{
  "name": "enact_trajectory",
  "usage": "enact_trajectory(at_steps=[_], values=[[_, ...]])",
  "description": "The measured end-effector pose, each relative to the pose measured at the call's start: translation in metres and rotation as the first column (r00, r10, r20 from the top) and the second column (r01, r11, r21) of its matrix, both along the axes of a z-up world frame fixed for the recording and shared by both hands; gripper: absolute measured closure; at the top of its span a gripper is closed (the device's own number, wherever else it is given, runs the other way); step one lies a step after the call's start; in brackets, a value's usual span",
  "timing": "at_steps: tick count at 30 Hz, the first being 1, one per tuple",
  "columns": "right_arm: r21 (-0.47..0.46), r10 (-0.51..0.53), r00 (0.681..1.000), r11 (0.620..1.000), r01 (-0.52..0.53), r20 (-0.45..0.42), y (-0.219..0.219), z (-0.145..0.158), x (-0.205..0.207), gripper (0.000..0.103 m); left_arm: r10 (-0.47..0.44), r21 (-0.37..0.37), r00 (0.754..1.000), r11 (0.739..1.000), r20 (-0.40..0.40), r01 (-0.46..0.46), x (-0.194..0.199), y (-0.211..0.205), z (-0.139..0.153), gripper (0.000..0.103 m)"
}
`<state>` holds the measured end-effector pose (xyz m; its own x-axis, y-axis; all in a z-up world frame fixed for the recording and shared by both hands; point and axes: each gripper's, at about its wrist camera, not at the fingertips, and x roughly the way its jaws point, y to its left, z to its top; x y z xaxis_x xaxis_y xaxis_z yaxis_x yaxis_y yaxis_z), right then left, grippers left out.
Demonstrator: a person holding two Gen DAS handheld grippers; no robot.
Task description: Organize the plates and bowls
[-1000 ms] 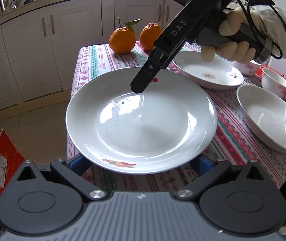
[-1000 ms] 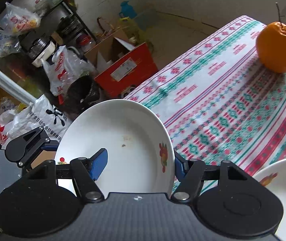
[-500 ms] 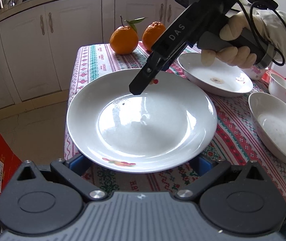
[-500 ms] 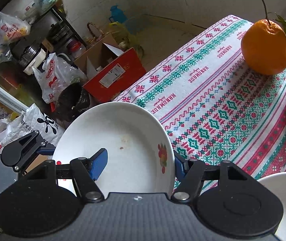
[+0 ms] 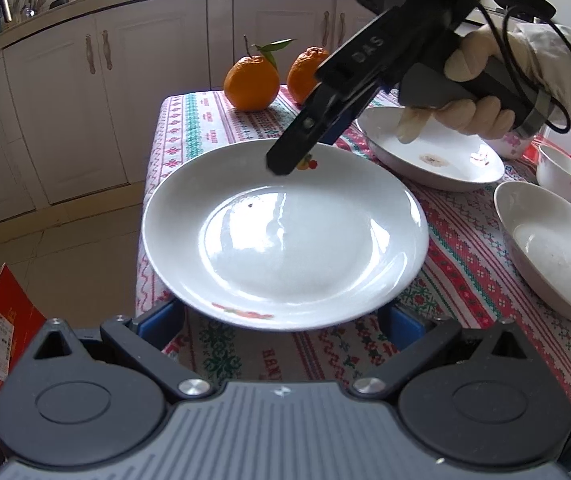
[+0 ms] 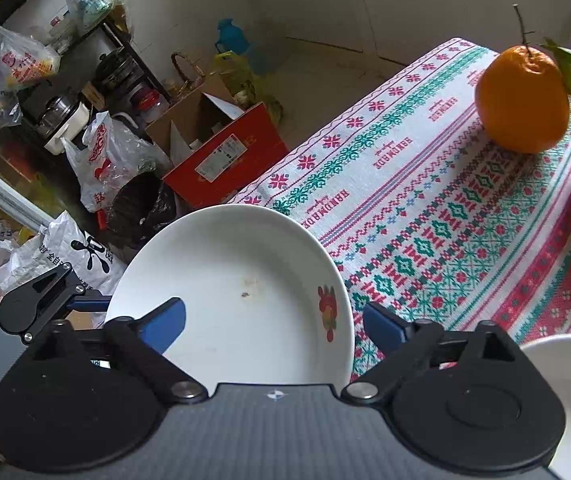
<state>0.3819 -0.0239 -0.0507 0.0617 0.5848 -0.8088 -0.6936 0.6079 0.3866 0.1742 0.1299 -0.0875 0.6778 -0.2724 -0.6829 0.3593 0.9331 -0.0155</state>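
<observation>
White glazed ceramic plate (image 5: pixel 285 240) with fruit decals is straddled at opposite rims, over the patterned tablecloth's (image 5: pixel 465 280) corner, by the open left gripper (image 5: pixel 285 320) and open right gripper (image 6: pixel 273 320); neither grip is closed. If lifted before closing, it could be dropped off the near edge.

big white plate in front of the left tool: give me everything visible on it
The plate is round, glossy white, ceramic-looking, shallow with a broad rim. Small red fruit prints mark its near and far rim, and a dark speck sits in the well. It looks near level over the patterned tablecloth at the table's corner. The right tool reaches over its far rim; contact is unclear. The left tool's blue pads flank its near edge.
</observation>
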Motion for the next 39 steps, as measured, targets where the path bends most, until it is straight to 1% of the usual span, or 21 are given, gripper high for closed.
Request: enact_trajectory(at_steps=[3,7,11,17,21,23,26,27,29,34,38,39], values=[[0.005,-0.002,1.0,1.0,0.002,0.012,-0.006,0.007,-0.007,0.004,0.007,-0.011,1.0,1.0,-0.001,-0.007,-0.008,0.002,0.002,0.001],[-0.006,-0.013,0.998,1.0,0.013,0.055,-0.015,0.02,-0.026,0.002,0.012,-0.022,1.0,1.0,-0.004,-0.012,-0.018,0.002,0.008,0.001],[0.003,-0.031,0.992,1.0,0.031,0.126,-0.025,0.039,-0.057,0.0,0.03,-0.02,0.999,0.999,0.019,-0.029,-0.033,-0.003,0.017,0.001],[0.01,-0.095,0.974,0.995,0.095,0.205,-0.043,0.06,-0.112,0.0,0.07,-0.048,0.997,0.997,0.045,-0.068,-0.054,-0.01,0.03,0.001],[0.021,-0.141,0.952,0.99,0.141,0.27,-0.06,0.07,-0.152,0.0,0.093,-0.093,0.995,0.992,0.036,-0.089,-0.069,-0.015,0.035,0.001],[0.031,-0.167,0.938,0.986,0.165,0.304,-0.07,0.074,-0.171,0.0,0.109,-0.091,0.993,0.99,0.05,-0.104,-0.079,-0.021,0.037,0.001],[0.056,-0.212,0.93,0.977,0.205,0.301,-0.087,0.074,-0.196,0.0,0.119,-0.085,0.99,0.99,0.072,-0.113,-0.092,-0.031,0.039,0.001],[0.057,-0.222,0.928,0.975,0.215,0.3,-0.092,0.073,-0.202,0.0,0.119,-0.084,0.99,0.99,0.076,-0.112,-0.095,-0.034,0.039,0.001],[0.046,-0.248,0.914,0.968,0.247,0.322,-0.103,0.071,-0.218,0.0,0.122,-0.079,0.989,0.99,0.083,-0.116,-0.1,-0.041,0.039,0.001],[0.019,-0.266,0.88,0.959,0.282,0.393,-0.123,0.069,-0.253,0.0,0.101,-0.083,0.99,0.992,0.098,-0.093,-0.112,-0.054,0.038,0.001],[0.013,-0.272,0.861,0.955,0.295,0.43,-0.135,0.067,-0.272,0.0,0.127,-0.121,0.98,0.987,0.152,-0.11,-0.123,-0.061,0.037,0.001],[0.011,-0.272,0.858,0.955,0.297,0.435,-0.138,0.067,-0.276,0.0,0.122,-0.125,0.981,0.987,0.153,-0.103,-0.125,-0.063,0.037,0.001]])
